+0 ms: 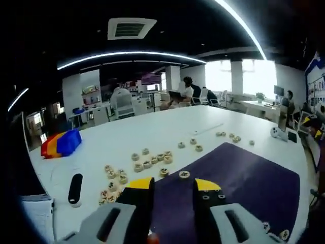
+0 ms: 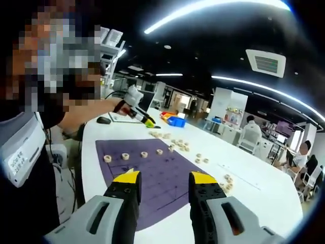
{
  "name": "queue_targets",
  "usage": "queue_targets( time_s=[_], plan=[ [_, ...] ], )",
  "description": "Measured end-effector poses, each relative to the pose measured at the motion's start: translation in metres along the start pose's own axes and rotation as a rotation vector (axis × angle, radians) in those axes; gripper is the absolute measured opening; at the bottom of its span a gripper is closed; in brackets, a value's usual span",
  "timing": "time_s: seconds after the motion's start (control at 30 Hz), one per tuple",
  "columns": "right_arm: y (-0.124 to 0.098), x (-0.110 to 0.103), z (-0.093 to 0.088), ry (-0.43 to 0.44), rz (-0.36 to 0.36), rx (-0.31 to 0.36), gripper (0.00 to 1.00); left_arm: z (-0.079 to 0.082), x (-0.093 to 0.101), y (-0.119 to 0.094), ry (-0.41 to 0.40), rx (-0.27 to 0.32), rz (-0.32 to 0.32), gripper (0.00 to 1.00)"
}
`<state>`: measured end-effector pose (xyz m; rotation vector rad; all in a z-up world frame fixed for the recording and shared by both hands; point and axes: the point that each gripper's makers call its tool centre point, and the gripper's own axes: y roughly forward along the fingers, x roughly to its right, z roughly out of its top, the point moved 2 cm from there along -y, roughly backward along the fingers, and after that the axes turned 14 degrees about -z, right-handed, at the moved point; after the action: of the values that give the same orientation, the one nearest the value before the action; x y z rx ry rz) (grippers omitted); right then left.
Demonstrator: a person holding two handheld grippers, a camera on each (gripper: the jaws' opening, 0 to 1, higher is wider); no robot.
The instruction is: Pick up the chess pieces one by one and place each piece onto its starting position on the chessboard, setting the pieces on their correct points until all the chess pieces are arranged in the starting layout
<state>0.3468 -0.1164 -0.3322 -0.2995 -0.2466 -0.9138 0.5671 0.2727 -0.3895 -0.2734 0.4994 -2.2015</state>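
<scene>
— Pale wood, by the look of those chess pieces (image 1: 147, 163): small flat discs, probably light, stiff and a bit slick. In the left gripper view they lie scattered on the white table (image 1: 152, 129), just off the edge of the purple chessboard (image 1: 238, 178). One piece (image 1: 184, 174) sits on the mat's edge, just ahead of the left gripper (image 1: 173, 184).

— And the jaws there?

— Apart, yellow-tipped, nothing between them. A black remote-like object (image 1: 75, 189) and a blue and red bin (image 1: 62, 143) lie well apart from the pieces.

— The right gripper view?

— The right gripper (image 2: 158, 177) is likewise spread and empty, above the mat. A row of four pieces (image 2: 134, 155) already stands along its far edge. I'd judge each disc best pinched across its rim, squarely, or it may skid.
</scene>
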Motion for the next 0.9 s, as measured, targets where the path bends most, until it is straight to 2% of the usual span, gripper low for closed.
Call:
queue_targets(
  time_s=[0.17,0.27,0.37,0.43,0.63,0.77,0.9],
  plan=[
    [0.002,0.001,0.000,0.003,0.001,-0.003,0.38,-0.016,-0.032,-0.001,-0.048,-0.032,0.072,0.32],
    [0.003,0.000,-0.001,0.002,0.008,-0.006,0.38,-0.024,-0.042,0.001,-0.075,-0.043,0.078,0.32],
    [0.005,-0.001,-0.003,0.005,0.008,-0.011,0.38,-0.034,-0.046,0.006,-0.086,-0.067,0.070,0.32],
    [0.005,-0.002,-0.004,0.004,0.012,-0.013,0.38,-0.046,-0.047,0.010,-0.088,-0.106,0.057,0.32],
    [0.006,0.000,-0.004,0.008,0.012,-0.015,0.38,-0.067,-0.050,0.018,-0.099,-0.147,0.050,0.32],
    [0.008,0.000,-0.006,0.008,0.015,-0.020,0.38,-0.072,-0.050,0.019,-0.107,-0.161,0.049,0.32],
    [0.008,-0.002,-0.007,0.008,0.018,-0.020,0.38,-0.070,-0.054,0.018,-0.108,-0.156,0.050,0.32]
  ],
)
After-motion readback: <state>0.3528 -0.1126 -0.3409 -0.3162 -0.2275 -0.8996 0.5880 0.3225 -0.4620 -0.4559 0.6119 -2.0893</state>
